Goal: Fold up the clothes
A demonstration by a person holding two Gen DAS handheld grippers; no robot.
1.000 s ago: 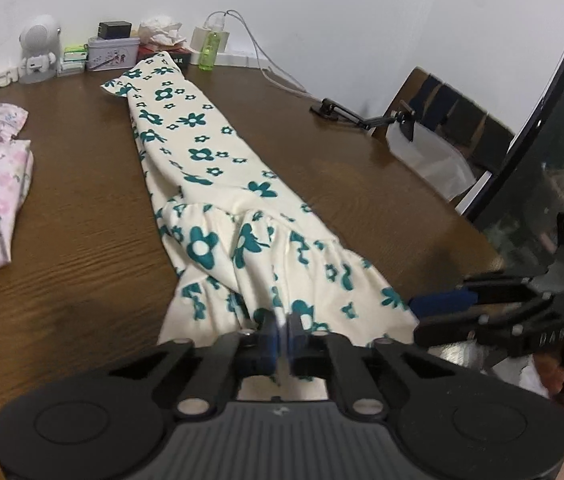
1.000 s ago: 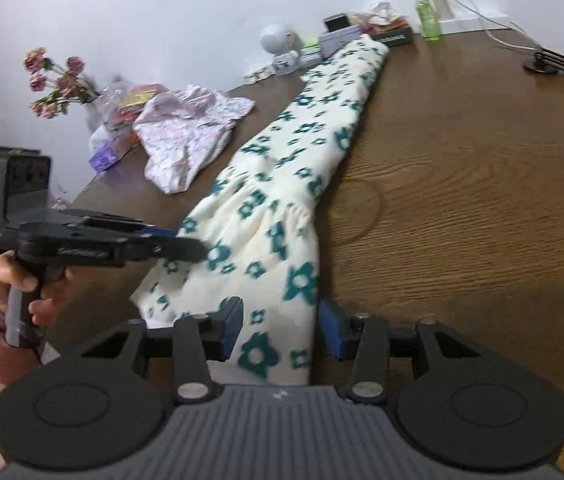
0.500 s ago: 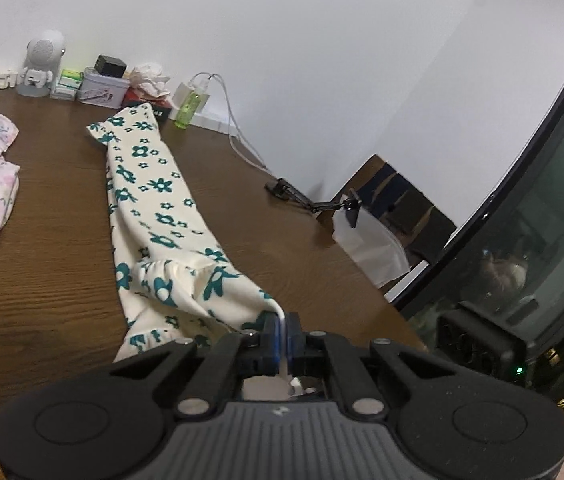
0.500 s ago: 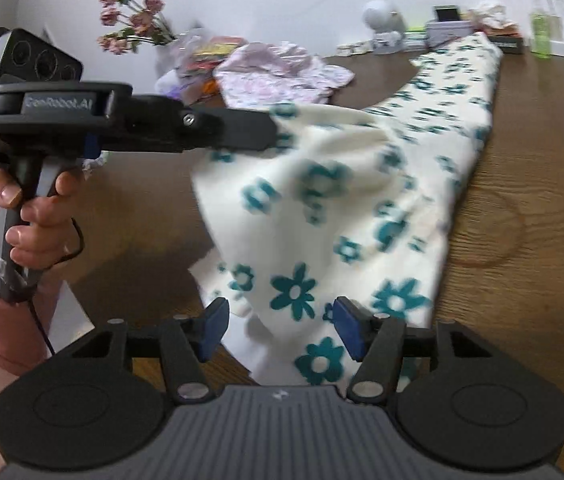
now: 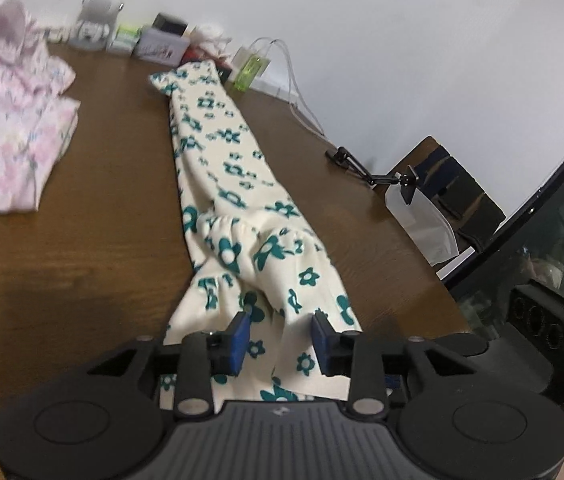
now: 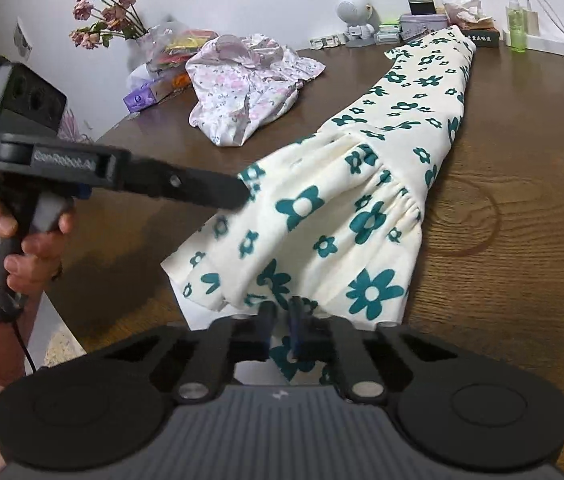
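Open left claw (image 5: 281, 342) over floral dress (image 5: 242, 216)

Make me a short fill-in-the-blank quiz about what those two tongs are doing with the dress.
The left tongs stand ___, gripping nothing. The right tongs are ___ on the hem of the dress. The dress is printed with green ___.
Missing words: open; shut; flowers.

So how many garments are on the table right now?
2. The cream dress with green flowers runs from the near edge to the far wall; the pink floral garment lies crumpled to its left. Nothing suggests others hidden.
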